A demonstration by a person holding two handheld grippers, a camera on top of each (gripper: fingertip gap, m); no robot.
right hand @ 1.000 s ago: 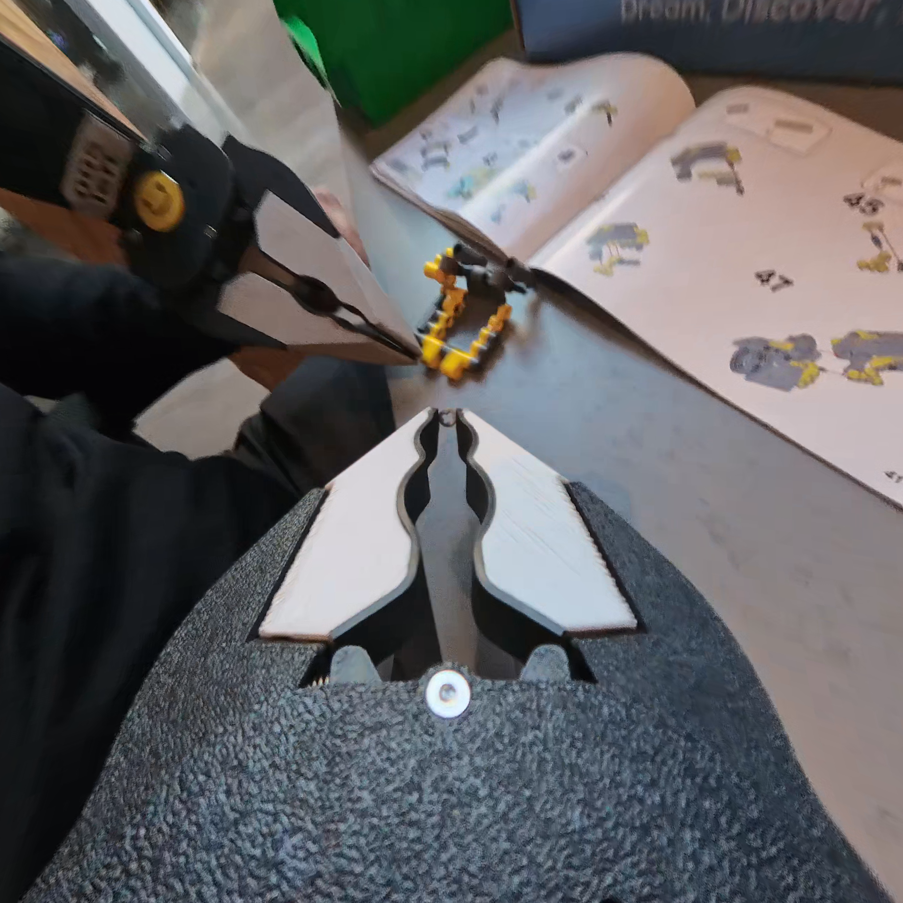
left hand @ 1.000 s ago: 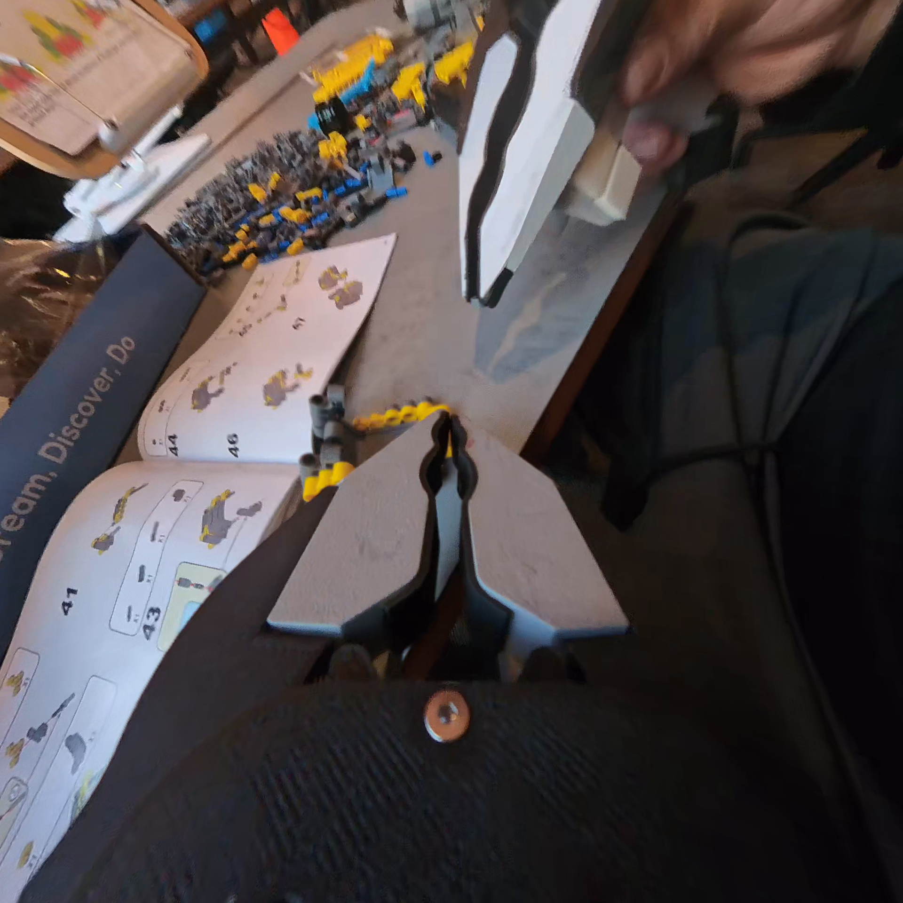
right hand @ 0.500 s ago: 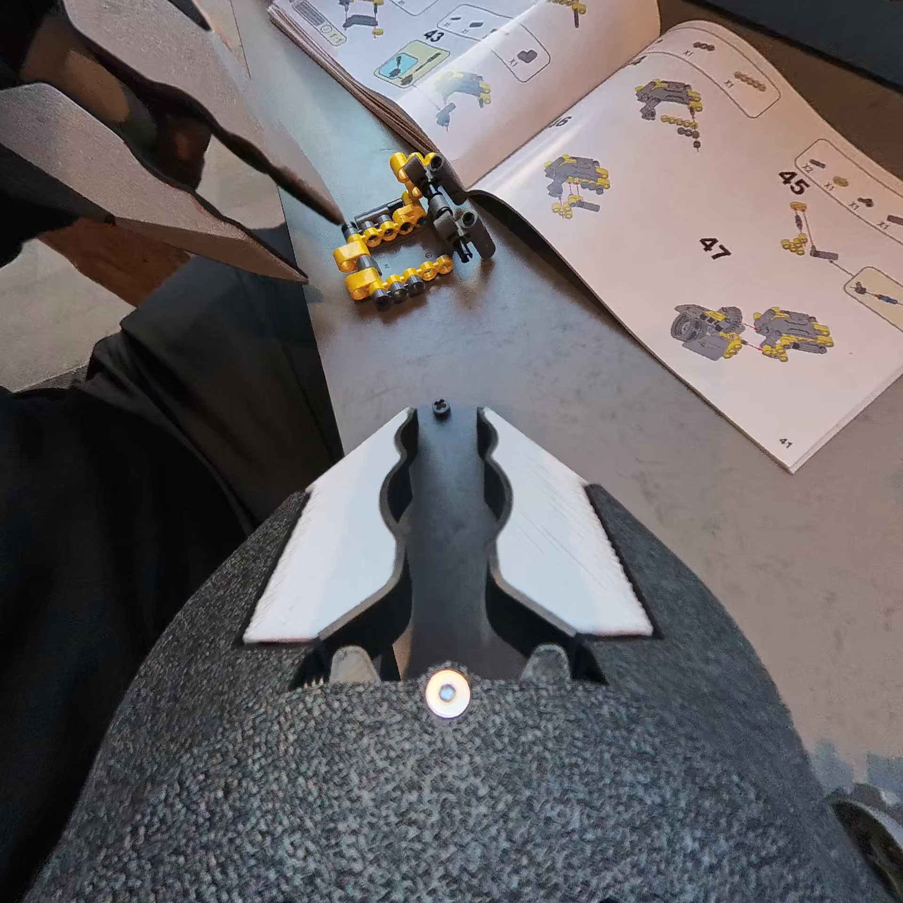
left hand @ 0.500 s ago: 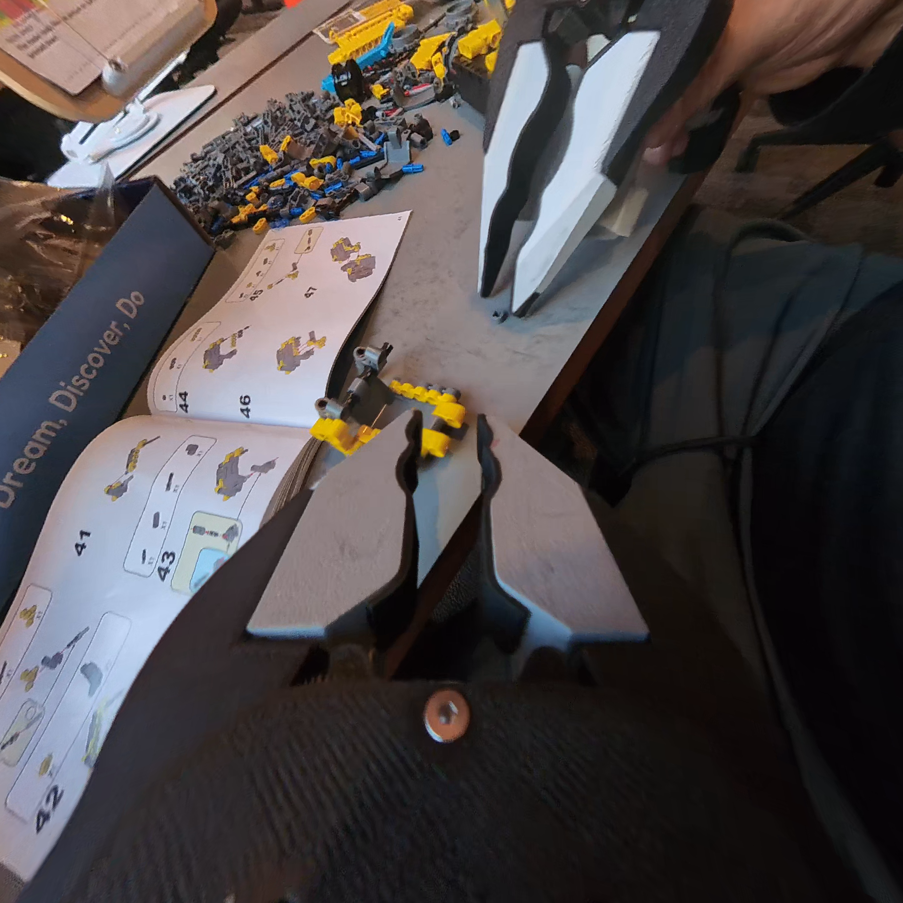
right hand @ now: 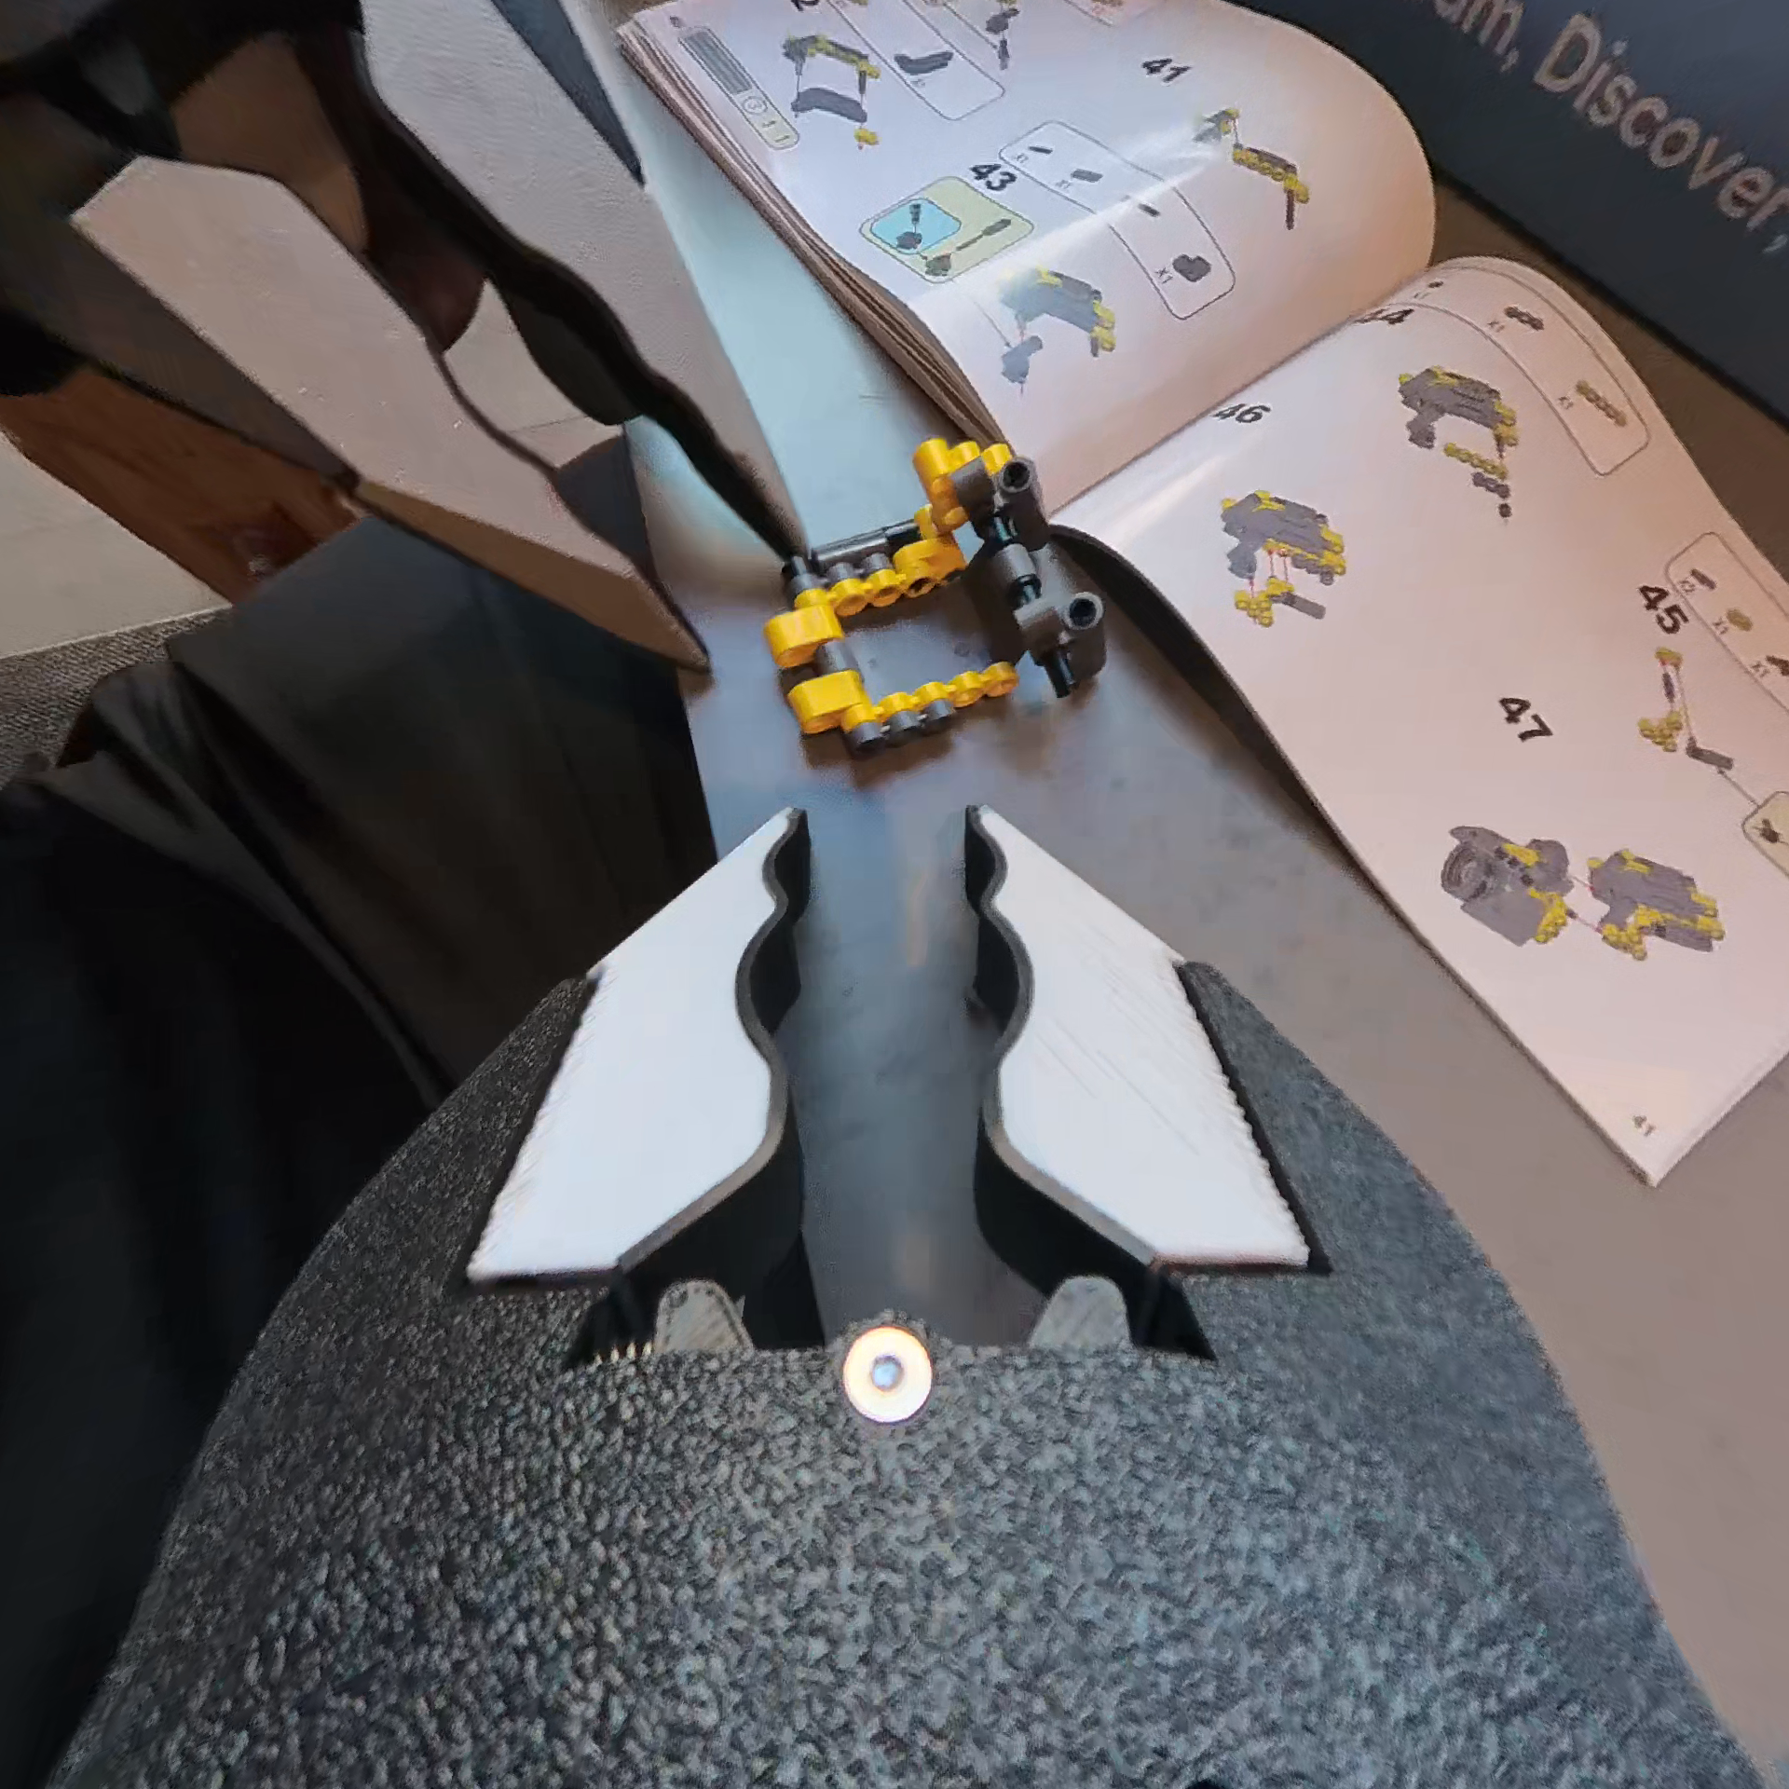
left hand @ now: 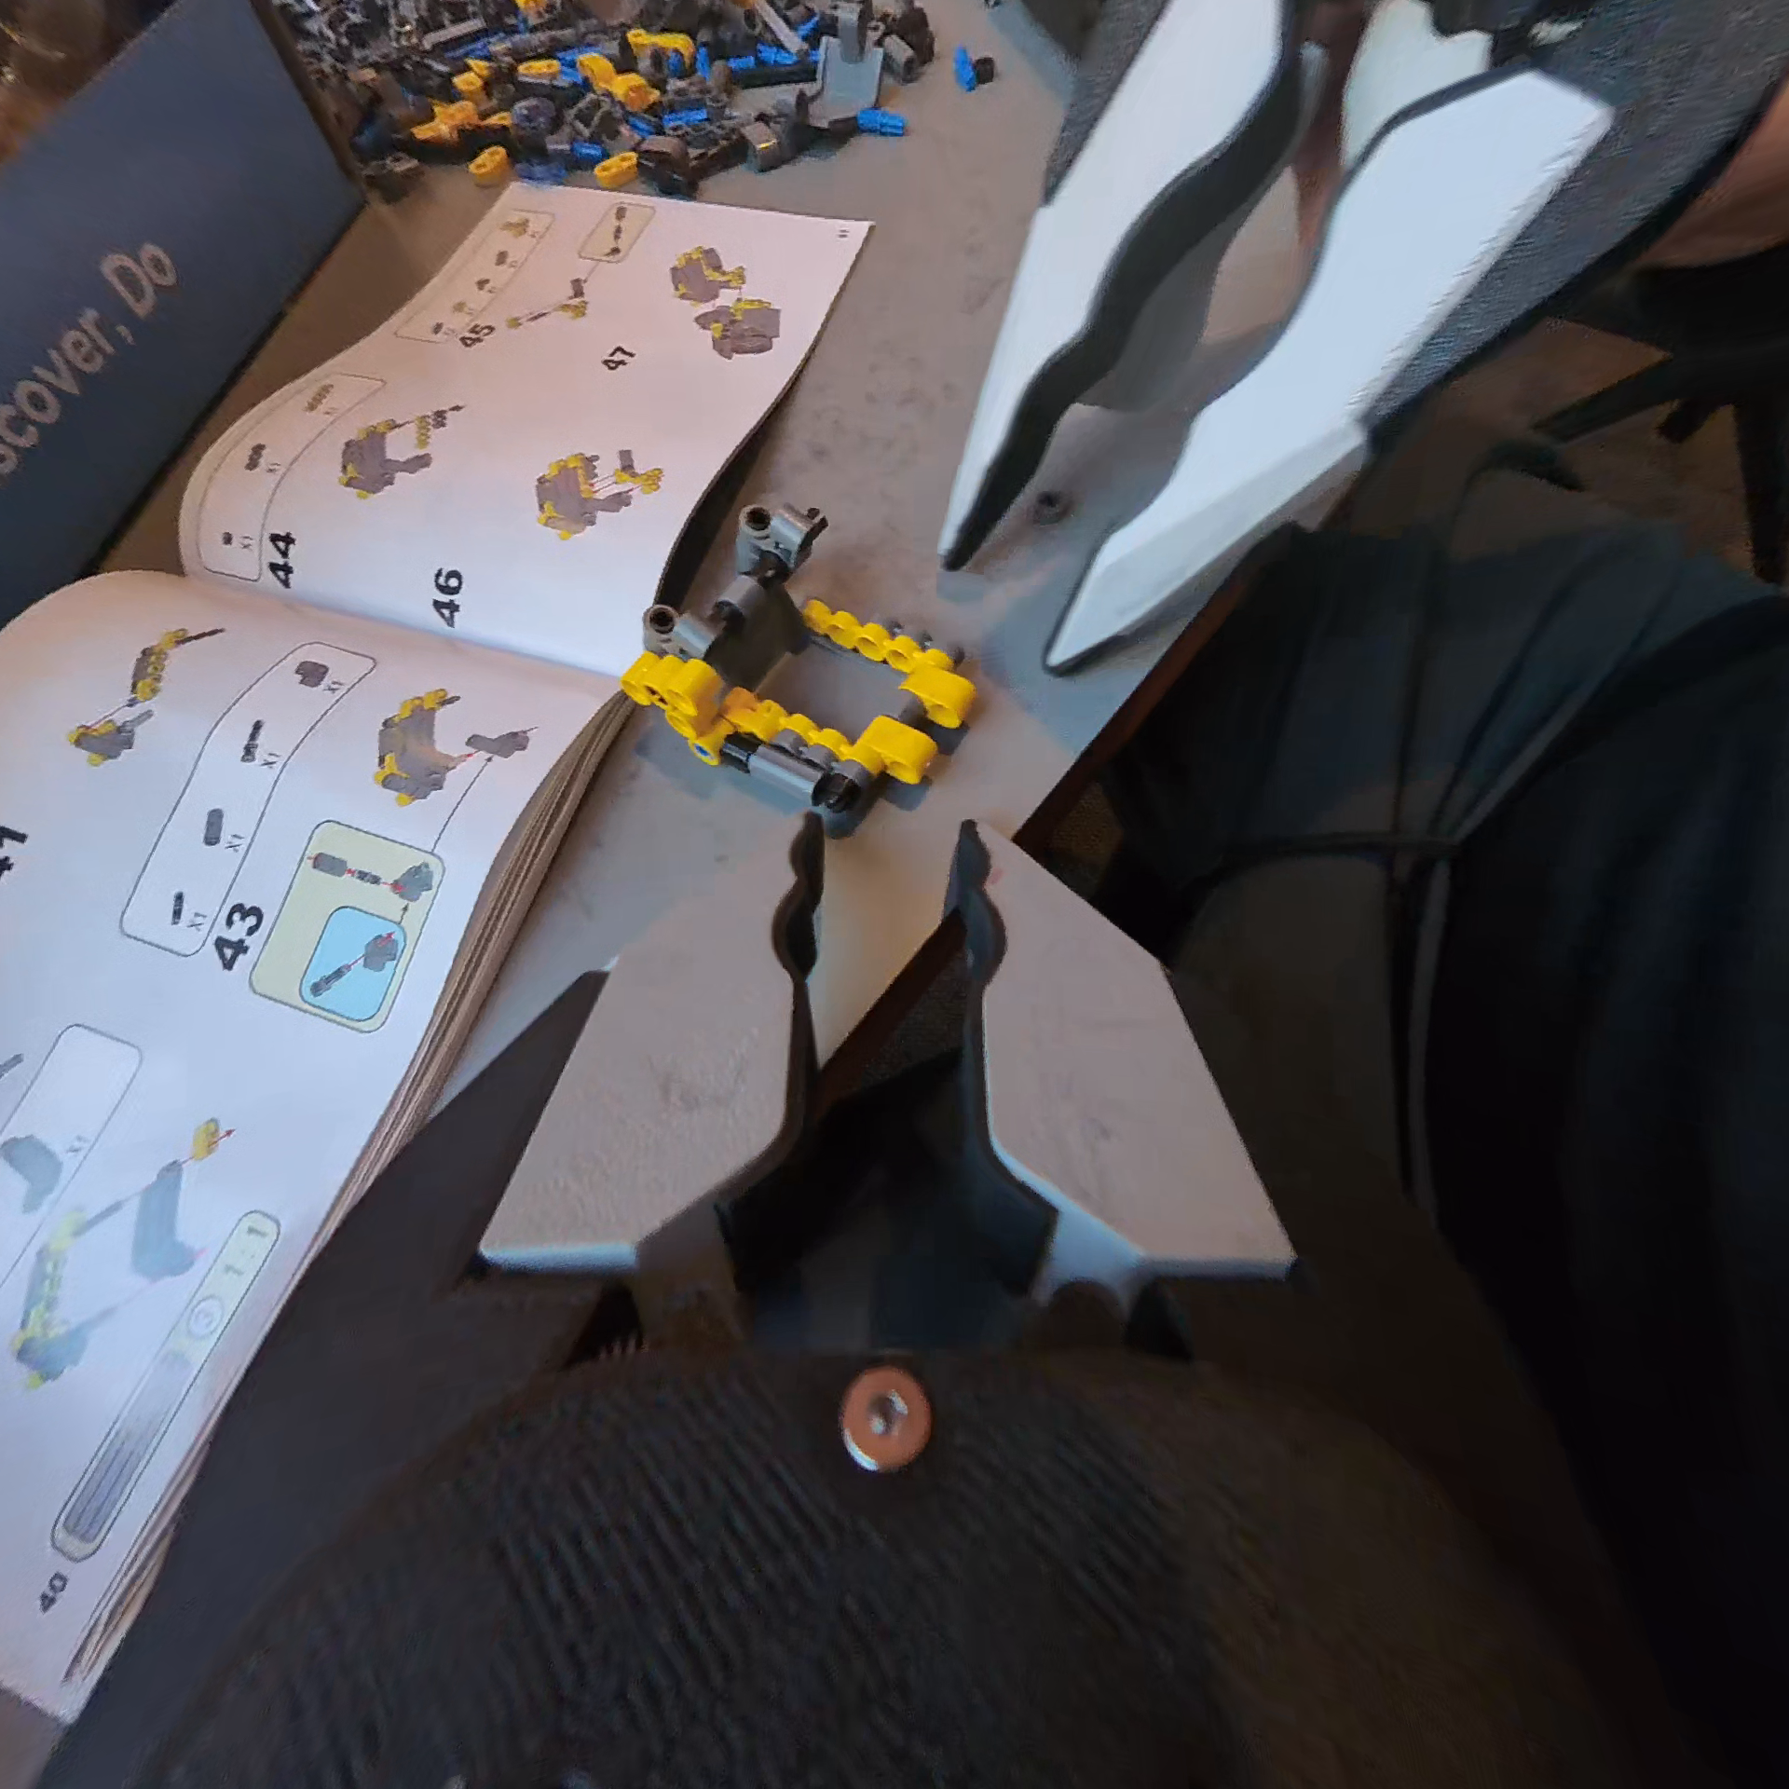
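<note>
A small yellow and grey brick assembly [left hand: 794,697] lies on the grey table by the spine of an open instruction booklet [left hand: 436,436]. My left gripper [left hand: 886,842] is open and empty, with its tips just short of the assembly. My right gripper [right hand: 883,818] is open and empty, with the assembly [right hand: 920,600] a short way ahead of it. In the left wrist view the right gripper [left hand: 1007,610] hangs over the table edge, and a small dark pin [left hand: 1046,503] lies between its fingers. In the right wrist view the left gripper [right hand: 741,605] is at the assembly's left.
A pile of loose grey, yellow and blue pieces [left hand: 629,87] lies at the far end of the table. A dark blue box [left hand: 116,290] stands behind the booklet [right hand: 1355,581]. The table's front edge [left hand: 1113,774] runs close by, with a person's dark-clothed legs beyond it. Some 6 cm of space lies between my two pairs of fingers.
Both grippers were shut and have opened wide. The left one let go of the assembly and drew back a little. The right one released the small dark pin onto the table.
</note>
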